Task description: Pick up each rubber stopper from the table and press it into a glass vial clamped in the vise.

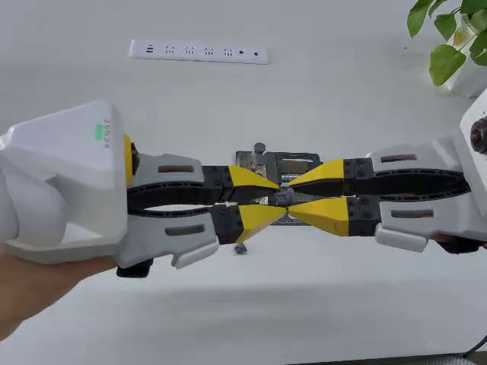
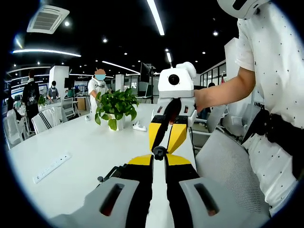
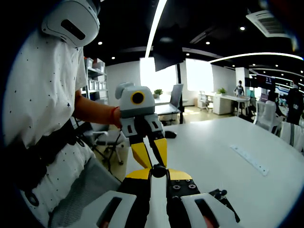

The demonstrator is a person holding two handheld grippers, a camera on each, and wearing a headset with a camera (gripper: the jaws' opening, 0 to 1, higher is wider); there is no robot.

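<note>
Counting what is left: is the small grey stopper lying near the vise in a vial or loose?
Loose: the stopper lies on the bare table, near the vise, no vial around it.

A white table (image 1: 228, 99) fills the near scene. A white power strip (image 1: 198, 52) lies at its far side, and a leafy plant (image 1: 449, 38) stands at the far right corner. Around it is an open office with a black ceiling, long light strips (image 2: 154, 16) and an air vent (image 2: 47, 19). A grey mesh chair (image 2: 228, 161) stands near the table. Shelves (image 3: 92, 76) line a wall, bright windows (image 3: 199, 73) glow far off, and 3 people (image 2: 99, 83) stand far back.
</note>
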